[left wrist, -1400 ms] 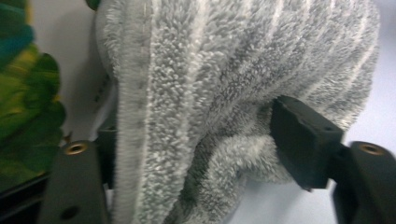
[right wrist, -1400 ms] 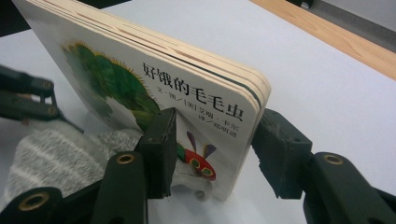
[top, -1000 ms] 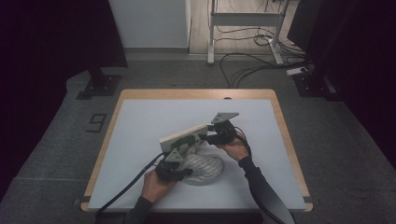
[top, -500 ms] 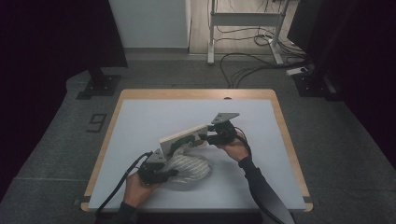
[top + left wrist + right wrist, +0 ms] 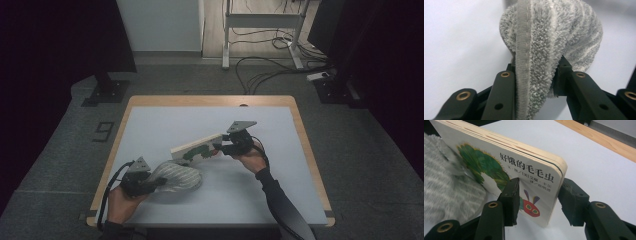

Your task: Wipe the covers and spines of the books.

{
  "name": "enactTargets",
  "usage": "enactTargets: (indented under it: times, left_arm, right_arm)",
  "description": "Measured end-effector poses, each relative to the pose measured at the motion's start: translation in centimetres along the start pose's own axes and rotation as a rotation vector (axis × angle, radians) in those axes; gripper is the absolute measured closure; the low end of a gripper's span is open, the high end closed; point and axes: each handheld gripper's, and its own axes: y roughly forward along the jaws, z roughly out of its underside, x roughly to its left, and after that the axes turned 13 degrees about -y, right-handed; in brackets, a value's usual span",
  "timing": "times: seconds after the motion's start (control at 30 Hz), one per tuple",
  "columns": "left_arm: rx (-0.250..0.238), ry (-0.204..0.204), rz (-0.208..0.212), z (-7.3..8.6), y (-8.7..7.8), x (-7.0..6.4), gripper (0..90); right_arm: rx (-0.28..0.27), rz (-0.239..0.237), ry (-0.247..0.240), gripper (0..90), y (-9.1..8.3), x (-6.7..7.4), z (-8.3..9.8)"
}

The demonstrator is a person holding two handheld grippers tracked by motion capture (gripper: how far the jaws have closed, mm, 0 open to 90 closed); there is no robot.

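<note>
Partly behind cloth (image 5: 446,187): book's (image 5: 506,167) far corner.

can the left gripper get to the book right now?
Probably not: the left gripper is shut on the grey towel, which fills its fingers. The book itself lies open to approach, held by the right gripper.

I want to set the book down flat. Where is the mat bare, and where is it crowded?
Bare: the far half of the mat behind the book, and the near right stretch beside the right gripper. Crowded: the near left, where the towel lies clamped in the left gripper just under the book's lower end.
</note>
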Motion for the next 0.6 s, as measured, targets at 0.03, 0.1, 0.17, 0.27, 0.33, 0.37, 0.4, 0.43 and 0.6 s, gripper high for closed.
enactTargets:
  times: [0.03,0.1,0.17,0.27,0.33,0.37,0.4,0.43,0.6]
  left_arm:
    - [0.004,-0.005,-0.009,0.0,-0.1,0.3,68.2]
    - [0.009,-0.014,-0.028,-0.1,-0.3,0.9,68.1]
    - [0.016,-0.022,-0.041,-0.2,-0.3,1.5,68.0]
    - [0.025,-0.037,-0.057,-0.6,0.0,2.3,67.6]
    - [0.033,-0.046,-0.065,-0.9,0.5,2.7,67.4]
    - [0.039,-0.050,-0.068,-1.0,0.8,2.8,67.3]
    - [0.047,-0.051,-0.075,-1.1,1.3,3.0,67.3]
    - [0.053,-0.050,-0.076,-1.1,1.5,3.1,67.2]
    - [0.078,-0.061,-0.068,-1.3,3.4,3.5,67.0]
  right_arm:
    - [0.000,0.000,-0.001,51.0,0.0,0.0,0.0]
    - [0.001,0.001,-0.002,51.1,0.0,0.0,0.0]
    - [0.000,0.001,-0.003,51.1,0.0,0.0,0.0]
    - [-0.003,0.002,-0.003,51.2,0.0,0.1,0.0]
    - [-0.005,0.002,-0.004,51.5,-0.1,0.1,0.1]
    - [-0.005,0.002,-0.004,51.6,-0.1,0.1,0.1]
    - [-0.005,0.002,-0.004,51.7,-0.1,0.1,0.1]
    - [-0.004,0.002,-0.003,51.8,-0.1,0.1,0.1]
    - [-0.003,0.003,-0.002,51.8,-0.1,0.1,0.1]
